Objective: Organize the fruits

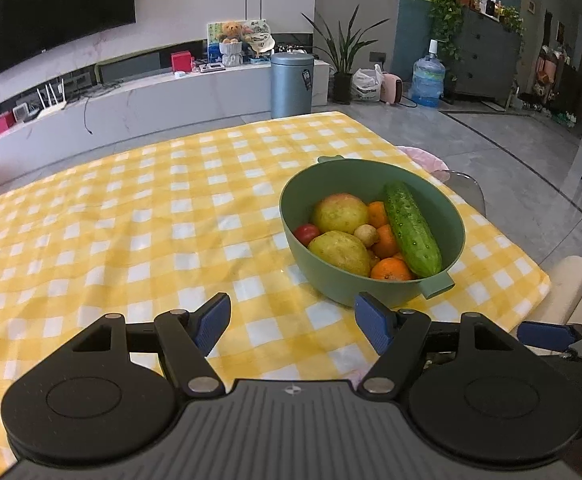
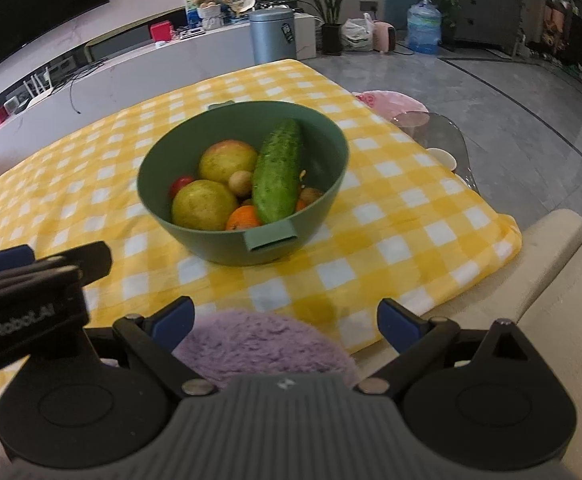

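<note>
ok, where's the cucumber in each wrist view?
Left wrist: the long bumpy green cucumber lies right of centre, along the right side of the green plastic bowl.
Right wrist: the cucumber sits near centre, upper half.
Shared landmark: the grey cylindrical bin behind the table.

Left gripper point(image 1: 293, 322) low centre of its view, jaws spread wide, empty, right gripper point(image 2: 287, 320) likewise parted, empty, tilted downward.
</note>
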### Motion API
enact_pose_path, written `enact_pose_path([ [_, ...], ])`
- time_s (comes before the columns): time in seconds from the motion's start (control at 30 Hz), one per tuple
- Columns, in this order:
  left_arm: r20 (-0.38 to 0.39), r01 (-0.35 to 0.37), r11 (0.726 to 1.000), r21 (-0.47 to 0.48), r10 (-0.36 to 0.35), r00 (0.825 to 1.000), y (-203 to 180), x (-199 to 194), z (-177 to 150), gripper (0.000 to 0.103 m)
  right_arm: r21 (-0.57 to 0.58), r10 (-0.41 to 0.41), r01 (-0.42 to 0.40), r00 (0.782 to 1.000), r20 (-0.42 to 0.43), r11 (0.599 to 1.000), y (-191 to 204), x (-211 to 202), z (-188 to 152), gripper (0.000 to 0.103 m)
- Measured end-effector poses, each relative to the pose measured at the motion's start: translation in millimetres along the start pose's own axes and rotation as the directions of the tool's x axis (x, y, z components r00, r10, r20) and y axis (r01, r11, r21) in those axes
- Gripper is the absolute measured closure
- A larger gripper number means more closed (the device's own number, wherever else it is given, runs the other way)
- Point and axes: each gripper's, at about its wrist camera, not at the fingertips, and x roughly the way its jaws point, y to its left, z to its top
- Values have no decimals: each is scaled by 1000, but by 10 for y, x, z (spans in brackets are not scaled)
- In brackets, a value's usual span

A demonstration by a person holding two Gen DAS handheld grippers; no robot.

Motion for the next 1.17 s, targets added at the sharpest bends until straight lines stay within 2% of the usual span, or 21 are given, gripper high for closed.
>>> enact_pose_path([
  [0.3, 8, 18, 999, -46, -18, 1000, 75, -23, -12, 20, -10, 14, -14, 1000, 13, 1000, 82, -62, 11, 9],
  [0.63, 10, 28, 999, -47, -28, 1000, 91, -46, -14, 20, -63, -4, 7, 999, 36, 998, 206, -141, 8, 9],
  [0.93, -12, 60, 995, -76, -61, 998, 128, -54, -11, 20, -71, -6, 9, 999, 43, 997, 249, -180, 4, 9],
  [1.17, -5, 56, 996, -68, -57, 998, 119, -75, -13, 21, -80, -3, 7, 999, 49, 997, 276, -200, 1, 9],
])
